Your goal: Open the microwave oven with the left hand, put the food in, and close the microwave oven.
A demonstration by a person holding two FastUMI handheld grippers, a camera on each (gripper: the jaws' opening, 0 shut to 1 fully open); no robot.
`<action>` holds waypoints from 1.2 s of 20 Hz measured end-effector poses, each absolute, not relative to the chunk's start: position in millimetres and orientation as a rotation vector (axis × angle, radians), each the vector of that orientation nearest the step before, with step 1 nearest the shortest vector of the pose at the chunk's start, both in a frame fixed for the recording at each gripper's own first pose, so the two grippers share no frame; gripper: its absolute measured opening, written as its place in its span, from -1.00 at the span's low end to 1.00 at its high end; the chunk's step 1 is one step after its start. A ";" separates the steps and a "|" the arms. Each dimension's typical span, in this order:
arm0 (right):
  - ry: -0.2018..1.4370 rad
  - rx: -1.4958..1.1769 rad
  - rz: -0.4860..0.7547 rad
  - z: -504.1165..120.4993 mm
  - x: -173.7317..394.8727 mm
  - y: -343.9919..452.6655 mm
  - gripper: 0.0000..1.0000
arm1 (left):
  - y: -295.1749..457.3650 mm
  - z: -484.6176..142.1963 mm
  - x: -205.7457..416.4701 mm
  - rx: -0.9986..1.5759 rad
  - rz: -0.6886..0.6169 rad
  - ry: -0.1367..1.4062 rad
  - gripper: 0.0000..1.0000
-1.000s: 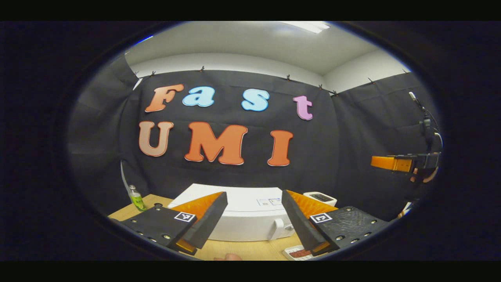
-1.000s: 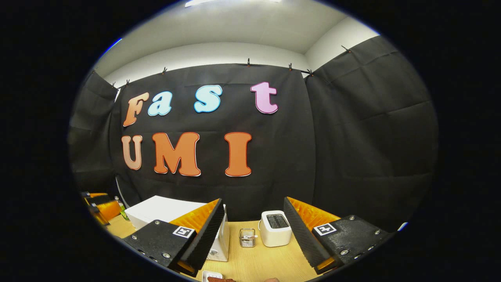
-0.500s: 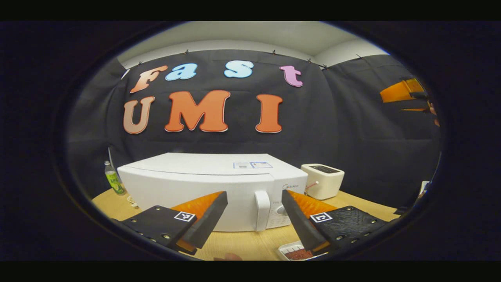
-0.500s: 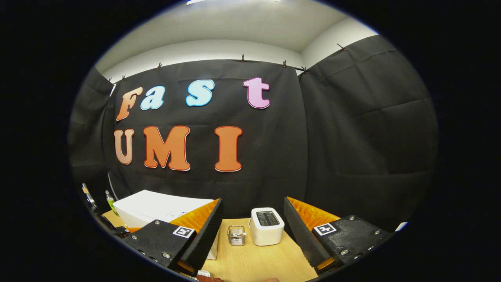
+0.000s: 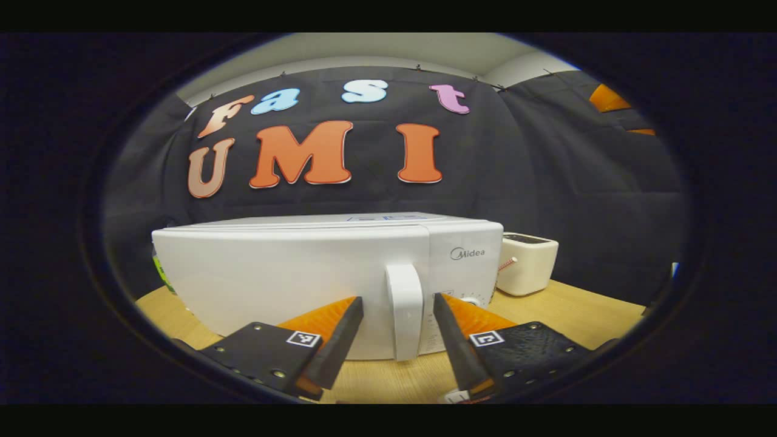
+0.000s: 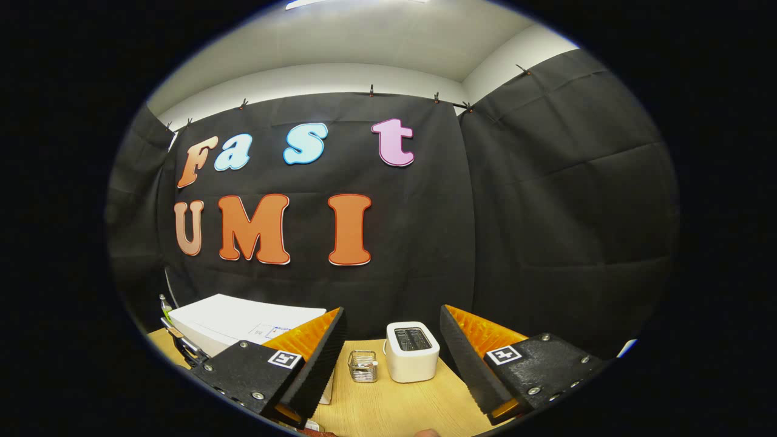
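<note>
Microwave oven (image 5: 291, 279), white and with its door closed, is seen standing on the wooden table (image 5: 583, 309) in the left gripper view, spreading from the left side to just past the middle. Its upright door handle (image 5: 405, 311) is framed between the two fingers of the left gripper (image 5: 397, 315), whose jaws are held apart on either side of the handle; whether they touch it cannot be told. To the right of the oven, just beside its control panel, a white toaster (image 5: 527, 263) is placed on the table. In the right gripper view, the oven (image 6: 243, 321) is seen at the lower left, partly hidden behind one finger. Further right, a small wire basket (image 6: 363, 366) and the toaster (image 6: 412, 351) are set side by side on the table (image 6: 400, 406), between the fingers of the right gripper (image 6: 393, 358), whose jaws are spread wide with nothing held. Food cannot be made out clearly in either view.
</note>
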State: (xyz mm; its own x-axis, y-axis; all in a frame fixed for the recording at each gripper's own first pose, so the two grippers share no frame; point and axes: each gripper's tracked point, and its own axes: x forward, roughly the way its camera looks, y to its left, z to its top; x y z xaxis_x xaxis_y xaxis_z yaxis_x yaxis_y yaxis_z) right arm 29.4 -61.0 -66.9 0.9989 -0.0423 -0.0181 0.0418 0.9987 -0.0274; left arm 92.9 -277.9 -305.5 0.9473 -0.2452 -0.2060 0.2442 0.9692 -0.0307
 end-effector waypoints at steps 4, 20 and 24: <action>0.023 -0.031 -0.036 -73.2 29.8 -62.5 0.90 | -282.7 -307.8 91.2 -0.074 -0.253 0.212 -0.60; 0.041 -0.022 -0.022 -85.5 2.5 -69.4 0.90 | -204.3 -290.9 -64.3 -0.081 -0.438 0.272 -0.77; 0.048 -0.016 0.013 -89.8 -6.2 -51.1 0.90 | -166.5 -287.0 -96.3 -0.062 -0.427 0.280 -0.77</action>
State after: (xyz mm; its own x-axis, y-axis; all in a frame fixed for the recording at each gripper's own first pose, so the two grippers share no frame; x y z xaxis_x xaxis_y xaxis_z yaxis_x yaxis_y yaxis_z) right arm -6.2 -51.1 -89.8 0.9988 0.0128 -0.0481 -0.0136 0.9998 -0.0152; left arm -96.3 -166.5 -287.0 0.8725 -0.4171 -0.2544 0.4000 0.9089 -0.1180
